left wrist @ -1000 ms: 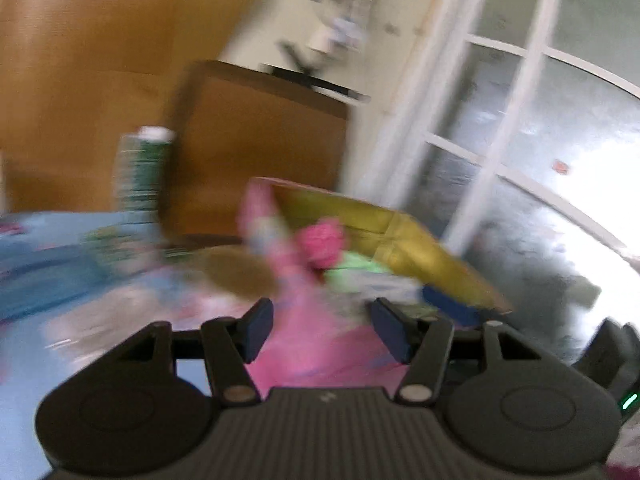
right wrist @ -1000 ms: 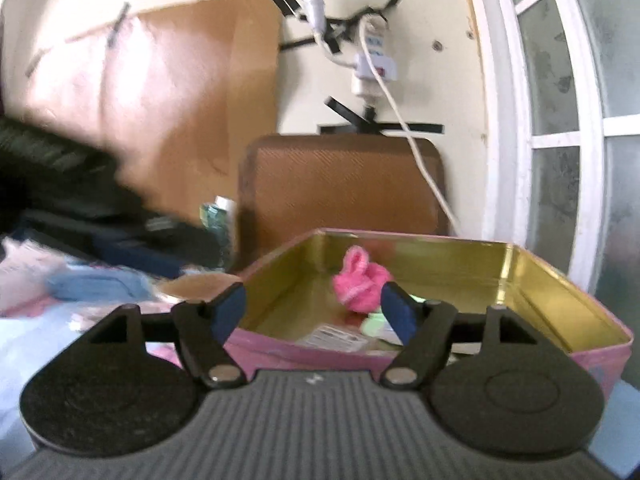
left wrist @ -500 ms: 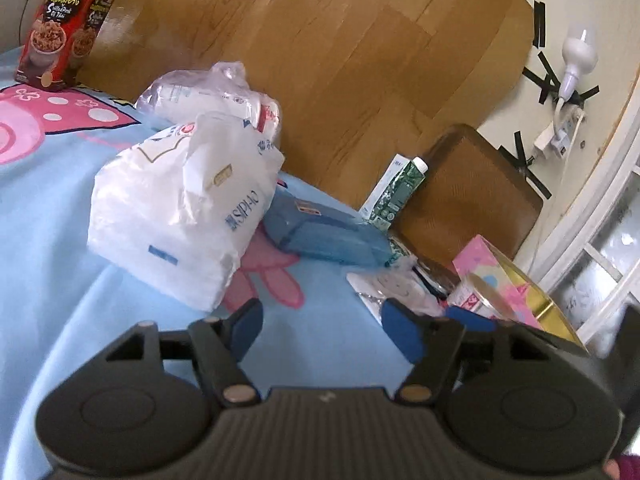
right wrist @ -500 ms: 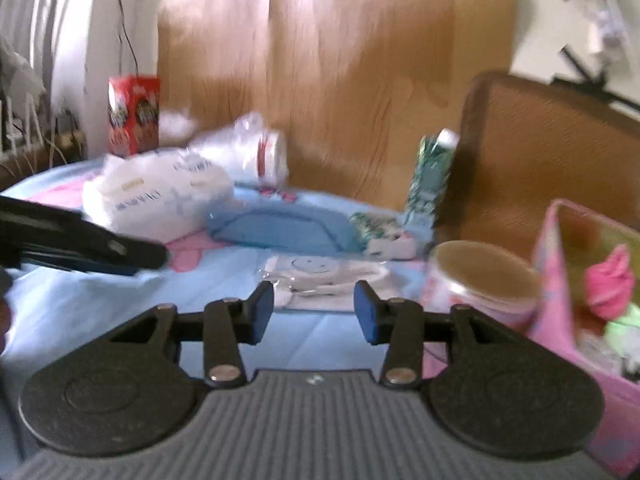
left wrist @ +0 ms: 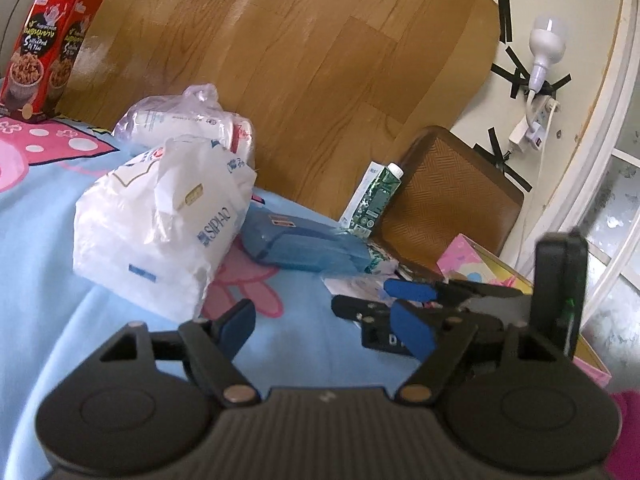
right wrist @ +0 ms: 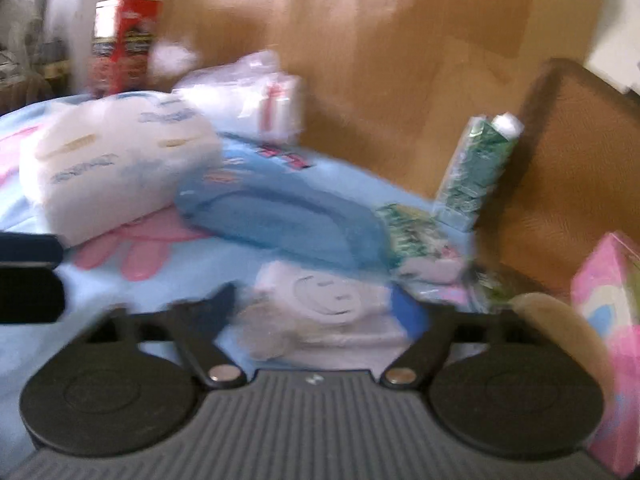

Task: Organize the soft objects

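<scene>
Left gripper (left wrist: 328,326): jaws opening, nothing between them, over the blue sheet (left wrist: 52,280) at frame bottom.
Right gripper (right wrist: 320,312): blurred, jaws opening over a clear packet with a smiley face (right wrist: 324,296), pads not seen pressing it.
Soft objects: white tissue pack (left wrist: 160,228) centre-left; blue pouch (left wrist: 304,246) just right of it, mid-frame.
Pink tin (left wrist: 472,258): right edge, behind the right gripper.
Green carton (left wrist: 376,200): upright against the brown board, centre-right.

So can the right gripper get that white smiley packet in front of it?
Probably yes. The right gripper is opening its jaws, with the smiley packet right between them and nothing on top. The blue pouch lies just behind it.
</scene>
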Demonstrator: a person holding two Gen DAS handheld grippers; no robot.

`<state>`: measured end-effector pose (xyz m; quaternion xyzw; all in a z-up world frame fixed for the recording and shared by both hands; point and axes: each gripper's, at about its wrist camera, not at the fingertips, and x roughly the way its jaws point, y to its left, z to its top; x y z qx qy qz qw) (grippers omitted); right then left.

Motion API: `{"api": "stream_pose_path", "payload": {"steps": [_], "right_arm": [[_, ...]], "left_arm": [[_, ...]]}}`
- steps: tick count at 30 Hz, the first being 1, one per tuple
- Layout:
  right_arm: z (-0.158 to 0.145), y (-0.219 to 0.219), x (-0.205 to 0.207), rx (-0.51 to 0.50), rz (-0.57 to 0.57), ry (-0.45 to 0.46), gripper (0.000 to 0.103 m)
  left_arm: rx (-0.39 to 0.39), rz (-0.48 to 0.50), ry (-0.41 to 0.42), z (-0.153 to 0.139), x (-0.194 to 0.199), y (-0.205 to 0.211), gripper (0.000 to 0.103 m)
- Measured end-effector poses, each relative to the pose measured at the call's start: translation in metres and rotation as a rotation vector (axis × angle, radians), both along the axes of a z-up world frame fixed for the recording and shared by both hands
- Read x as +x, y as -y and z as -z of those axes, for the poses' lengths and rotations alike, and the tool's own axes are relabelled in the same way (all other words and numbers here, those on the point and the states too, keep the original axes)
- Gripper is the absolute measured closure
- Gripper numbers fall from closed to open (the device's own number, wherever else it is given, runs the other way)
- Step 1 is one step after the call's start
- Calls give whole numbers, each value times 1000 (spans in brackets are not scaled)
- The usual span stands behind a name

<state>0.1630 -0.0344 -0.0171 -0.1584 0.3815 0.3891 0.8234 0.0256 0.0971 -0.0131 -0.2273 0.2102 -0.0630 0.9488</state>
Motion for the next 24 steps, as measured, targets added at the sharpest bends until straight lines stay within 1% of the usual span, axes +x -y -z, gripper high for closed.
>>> {"api": "stream_pose_path", "payload": {"steps": [6,8,12,13,15,17,18,19,21,24], "right_arm": [[-5,17,-21,16,-24,26,36],[-9,25,-33,27,-58,28,37],[-21,50,-73,66,-155,40,37],[-25,58,-84,80,-192,32,37],[-30,75,-107,111,-271,46,35],[-35,90,-126,144,-320,72,27],[-38,96,-131,170,-321,80,16],[-41,103,-133,203,-306,89,8],[-45,112,-130,264,-250,90,7],[-44,119,-113,314,-145,9,7]], "left_arm": [[-34,-4,-11,1,2,-6,24],[-40,-3,-15,2,2,-8,24],[-42,7,-29,2,5,-8,24],[-43,12,-35,3,6,-8,24],[-42,24,-48,3,8,-7,24],[-42,30,-61,4,9,-6,23],[-40,27,-65,4,10,-7,21],[-39,25,-66,4,10,-6,20],[-37,23,-66,5,10,-6,18],[-29,19,-68,5,10,-6,16]]}}
